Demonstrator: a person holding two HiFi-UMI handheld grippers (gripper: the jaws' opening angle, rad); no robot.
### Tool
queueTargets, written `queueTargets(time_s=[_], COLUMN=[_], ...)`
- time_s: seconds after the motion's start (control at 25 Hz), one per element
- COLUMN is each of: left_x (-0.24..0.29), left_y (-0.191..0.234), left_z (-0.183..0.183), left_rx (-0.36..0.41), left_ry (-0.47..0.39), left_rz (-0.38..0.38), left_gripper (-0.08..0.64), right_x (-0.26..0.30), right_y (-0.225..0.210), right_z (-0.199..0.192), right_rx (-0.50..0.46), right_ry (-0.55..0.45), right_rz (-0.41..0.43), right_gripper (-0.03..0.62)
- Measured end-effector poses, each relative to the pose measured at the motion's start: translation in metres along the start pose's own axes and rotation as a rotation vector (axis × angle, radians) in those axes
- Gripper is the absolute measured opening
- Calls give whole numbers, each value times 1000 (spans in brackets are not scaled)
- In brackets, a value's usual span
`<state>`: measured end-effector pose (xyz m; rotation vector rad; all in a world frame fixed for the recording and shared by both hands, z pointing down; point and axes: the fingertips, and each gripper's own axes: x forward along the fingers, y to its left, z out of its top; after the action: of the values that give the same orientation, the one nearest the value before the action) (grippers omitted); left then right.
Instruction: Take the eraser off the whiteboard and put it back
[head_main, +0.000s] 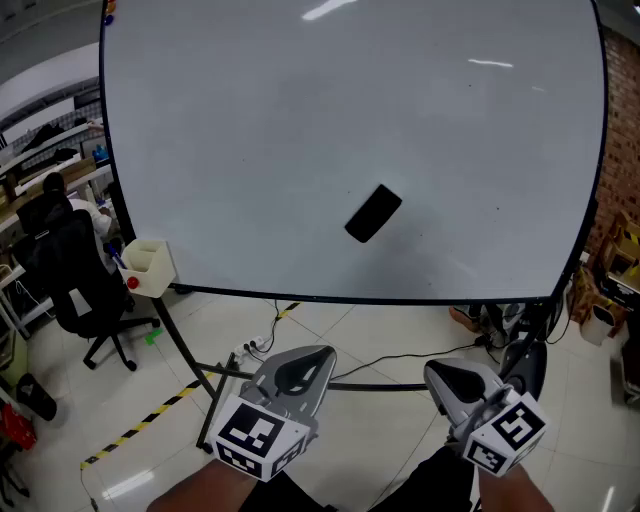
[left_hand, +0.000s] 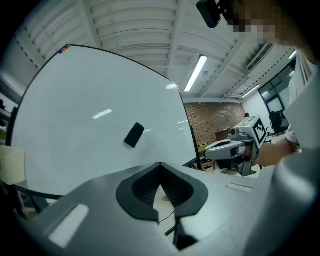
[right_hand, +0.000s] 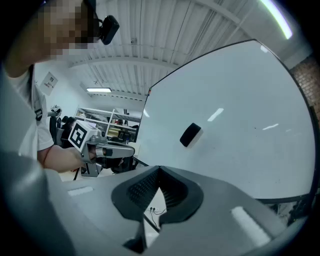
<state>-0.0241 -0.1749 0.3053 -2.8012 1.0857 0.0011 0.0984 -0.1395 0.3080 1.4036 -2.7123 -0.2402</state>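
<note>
A black eraser (head_main: 373, 213) sticks tilted on the large whiteboard (head_main: 250, 130), a little right of its middle. Both grippers hang low in front of the board, well short of the eraser. My left gripper (head_main: 308, 358) is shut, jaw tips together and nothing between them. My right gripper (head_main: 442, 374) is also shut and empty. In the left gripper view the eraser (left_hand: 134, 135) lies up and left of the closed gripper (left_hand: 160, 166), with the right gripper (left_hand: 232, 148) off to the side. In the right gripper view the eraser (right_hand: 190, 135) sits above and right of the closed gripper (right_hand: 159, 170).
A white holder box (head_main: 148, 266) hangs at the board's lower left edge. An office chair (head_main: 75, 290) and a seated person (head_main: 55, 188) are at the left. Yellow-black floor tape (head_main: 150, 415), cables (head_main: 262, 345) and the board's stand bar (head_main: 380, 385) lie below.
</note>
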Motion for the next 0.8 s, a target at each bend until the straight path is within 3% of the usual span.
queueTargets(time_s=[0.56, 0.8], left_x=[2, 4], left_y=[-3, 9], left_z=[-5, -11], left_rx=[3, 11], left_ry=[12, 28], left_rz=[1, 37], left_gripper=[17, 17], right_x=[-1, 3], right_y=[-3, -4], right_z=[-6, -11], right_rx=[20, 36], right_ry=[9, 15], right_rz=[-3, 0], right_gripper=[2, 2])
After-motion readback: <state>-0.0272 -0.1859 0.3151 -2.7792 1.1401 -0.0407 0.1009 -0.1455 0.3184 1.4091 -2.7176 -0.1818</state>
